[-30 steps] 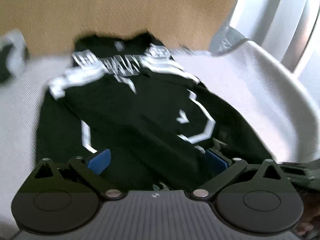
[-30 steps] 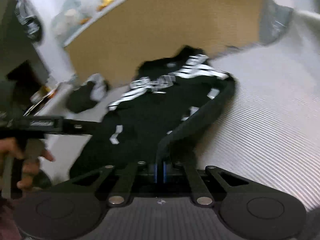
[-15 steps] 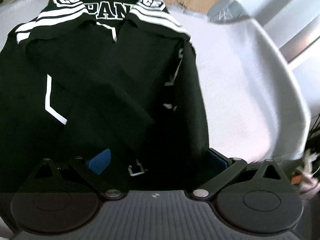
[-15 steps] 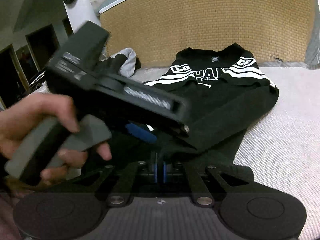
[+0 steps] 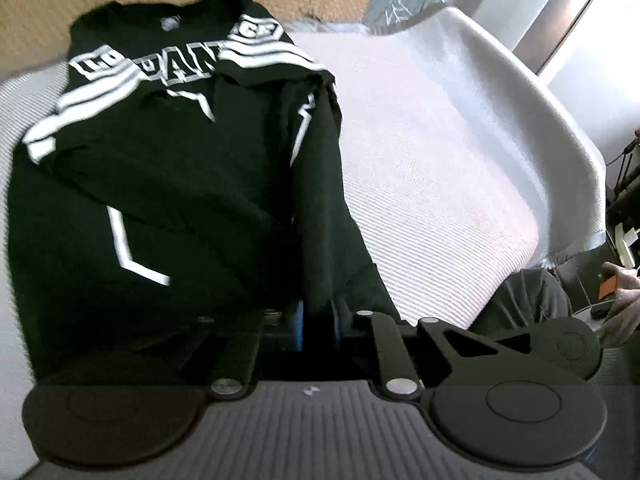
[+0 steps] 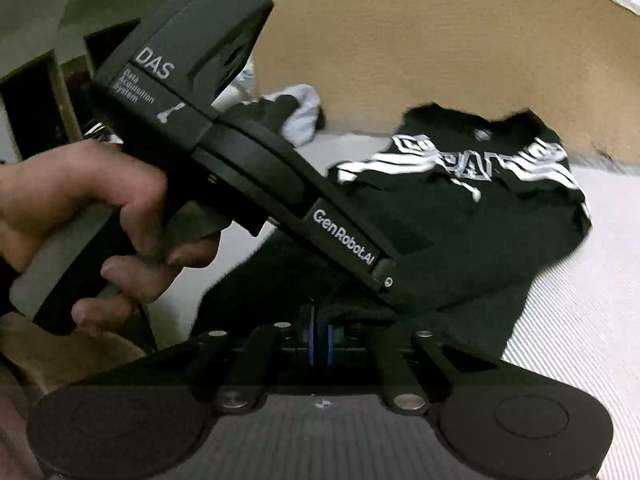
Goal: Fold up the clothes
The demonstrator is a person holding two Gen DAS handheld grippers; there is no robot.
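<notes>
Shirt (image 5: 192,184): black, white-striped, spread on the bed (image 5: 440,168), collar toward the headboard (image 6: 440,60).
Left hand-held gripper (image 5: 316,320): I see its jaws closing on the shirt's near hem fold.
Right hand-held gripper (image 6: 319,338): pads pressed together, pinching that same near edge, I judge.

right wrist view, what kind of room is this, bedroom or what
Probably a bedroom in a home. A black shirt lies on a white ribbed bed cover, backed by a curved tan headboard, with more clothes heaped beside it and soft toys, blurred, on top.
</notes>
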